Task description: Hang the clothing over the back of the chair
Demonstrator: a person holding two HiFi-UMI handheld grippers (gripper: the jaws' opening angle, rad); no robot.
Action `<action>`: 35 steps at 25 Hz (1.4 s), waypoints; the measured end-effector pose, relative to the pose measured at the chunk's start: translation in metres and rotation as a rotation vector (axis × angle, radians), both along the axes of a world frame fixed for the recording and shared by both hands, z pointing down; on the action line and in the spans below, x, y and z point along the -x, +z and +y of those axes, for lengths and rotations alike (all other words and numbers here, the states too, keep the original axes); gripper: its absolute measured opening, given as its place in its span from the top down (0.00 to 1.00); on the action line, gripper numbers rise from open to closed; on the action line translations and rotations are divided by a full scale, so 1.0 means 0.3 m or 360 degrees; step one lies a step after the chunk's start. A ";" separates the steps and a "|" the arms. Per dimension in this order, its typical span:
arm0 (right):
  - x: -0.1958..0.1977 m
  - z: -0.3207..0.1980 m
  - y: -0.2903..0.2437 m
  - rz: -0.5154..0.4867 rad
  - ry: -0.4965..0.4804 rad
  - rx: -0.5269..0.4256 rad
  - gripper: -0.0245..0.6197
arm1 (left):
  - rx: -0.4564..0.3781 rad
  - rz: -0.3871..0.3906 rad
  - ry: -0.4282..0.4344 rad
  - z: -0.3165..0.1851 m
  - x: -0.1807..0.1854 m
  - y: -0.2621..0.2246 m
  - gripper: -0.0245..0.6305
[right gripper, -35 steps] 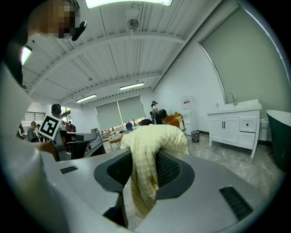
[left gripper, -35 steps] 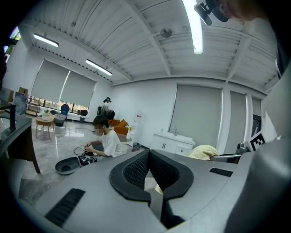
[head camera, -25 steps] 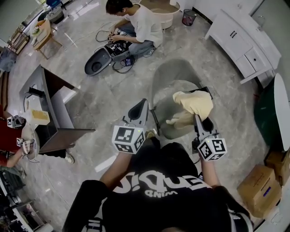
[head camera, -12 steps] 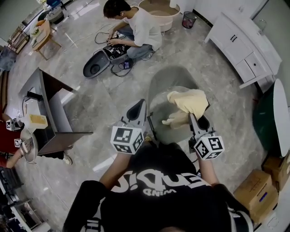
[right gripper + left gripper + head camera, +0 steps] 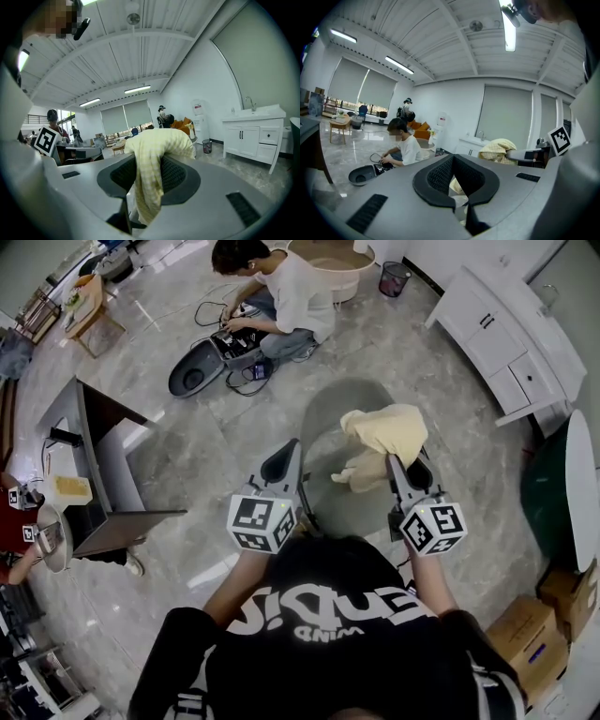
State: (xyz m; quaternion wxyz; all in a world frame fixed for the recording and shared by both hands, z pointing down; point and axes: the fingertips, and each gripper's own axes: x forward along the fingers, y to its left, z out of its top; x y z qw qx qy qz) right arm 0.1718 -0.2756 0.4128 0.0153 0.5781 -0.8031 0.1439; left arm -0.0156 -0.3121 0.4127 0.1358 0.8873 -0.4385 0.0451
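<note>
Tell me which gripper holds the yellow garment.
The right gripper: the yellow garment is bunched between its jaws. The left gripper has open jaws gripping nothing.

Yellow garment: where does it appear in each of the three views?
Head view: yellow garment right of centre, at the tip of the right gripper.
Left gripper view: garment right of centre.
Right gripper view: garment central, hanging between the jaws.
Shared landmark: white sink cabinet.

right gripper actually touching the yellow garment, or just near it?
Touching. The right gripper view shows the yellow garment pinched between the jaws of the right gripper, bunched above them and hanging below.
</note>
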 end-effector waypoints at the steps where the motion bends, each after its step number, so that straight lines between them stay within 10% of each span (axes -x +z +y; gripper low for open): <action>1: 0.000 -0.017 -0.009 0.0000 -0.0003 -0.0003 0.76 | 0.0002 0.0002 0.0000 -0.007 -0.004 0.003 0.94; 35: 0.050 -0.592 -0.152 0.0037 -0.0115 -0.0100 0.76 | 0.0055 0.0002 -0.0098 -0.160 0.017 0.043 0.94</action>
